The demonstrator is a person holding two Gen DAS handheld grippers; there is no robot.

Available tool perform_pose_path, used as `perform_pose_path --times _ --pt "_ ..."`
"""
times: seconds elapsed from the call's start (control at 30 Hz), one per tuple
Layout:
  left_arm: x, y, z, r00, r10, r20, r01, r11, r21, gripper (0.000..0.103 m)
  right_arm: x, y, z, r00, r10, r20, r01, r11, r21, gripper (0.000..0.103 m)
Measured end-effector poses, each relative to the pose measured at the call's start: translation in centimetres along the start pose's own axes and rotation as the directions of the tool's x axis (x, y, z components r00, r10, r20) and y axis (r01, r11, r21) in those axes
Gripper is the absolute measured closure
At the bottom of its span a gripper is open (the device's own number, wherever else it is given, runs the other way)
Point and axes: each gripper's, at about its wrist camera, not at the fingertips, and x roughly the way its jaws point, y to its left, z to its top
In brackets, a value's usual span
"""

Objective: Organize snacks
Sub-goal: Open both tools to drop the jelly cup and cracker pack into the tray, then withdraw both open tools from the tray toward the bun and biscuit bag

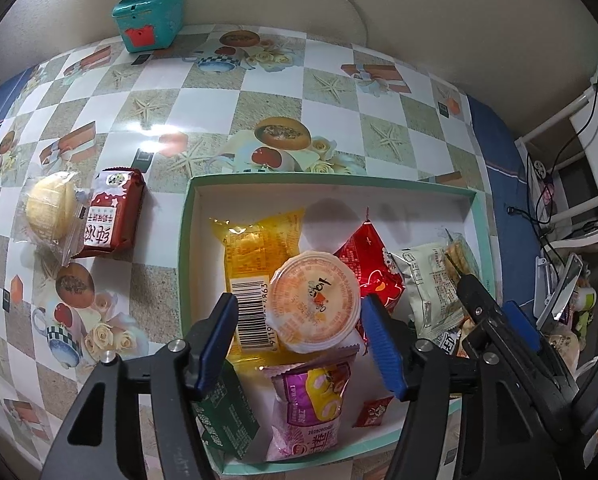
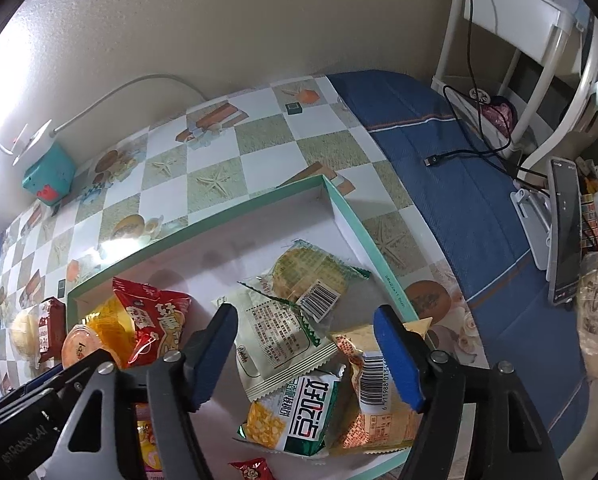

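- The left tongs (image 1: 305, 344) point steeply down over the shallow box (image 1: 187, 240). Their blue pads stand spread, one at each side of the round jelly cup (image 1: 314, 309), and they do not seem to press it — the cup lies on the yellow packet (image 1: 255, 256), so I judge it is already set down.
- The right tongs (image 2: 311, 356) are also spread, above the pale green-and-white packet (image 2: 277, 336) and the green corn-snack packet (image 2: 299, 416). Nothing is pinched between them.
- Inside the box, in the left wrist view, the red bag (image 1: 369, 268) lies at about 2 o'clock from the cup, and the pink cake packet (image 1: 309, 404) lies at 6 o'clock. The snacks overlap each other, probably because they are only dropped in and not yet arranged.
- Two snacks are outside the box, on the worktop (image 1: 203, 92) at about 9 o'clock from it: a dark red packet (image 1: 111, 214) and a pale round cake (image 1: 53, 210) in clear wrap, touching each other.
- My judgement — the task is mostly done, and these two remain to be collected.
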Motion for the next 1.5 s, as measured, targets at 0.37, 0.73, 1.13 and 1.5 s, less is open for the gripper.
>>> perform_pose_path --times 0.37,0.73,1.13,1.5 --pt "-2.2 1.0 0.4 0.999 -0.012 0.046 0.013 1.0 -0.025 0.037 -1.0 -0.1 0.3 1.0 -0.015 0.016 0.015 1.0 0.005 0.017" --pt "-2.2 3.4 0.8 0.995 0.079 0.069 -0.072 0.993 -0.09 0.022 -1.5 0.2 0.5 0.999 -0.024 0.027 0.024 1.0 -0.011 0.0" --pt "-2.7 5.7 1.2 0.986 0.142 0.088 -0.13 0.983 -0.129 0.022 -2.0 1.3 0.4 0.999 -0.023 0.036 0.024 0.999 -0.038 0.0" --pt "-4.3 9.9 1.6 0.98 0.169 0.106 -0.145 0.969 -0.201 0.022 -2.9 4.1 0.2 0.999 -0.008 0.047 0.012 0.996 -0.084 0.0"
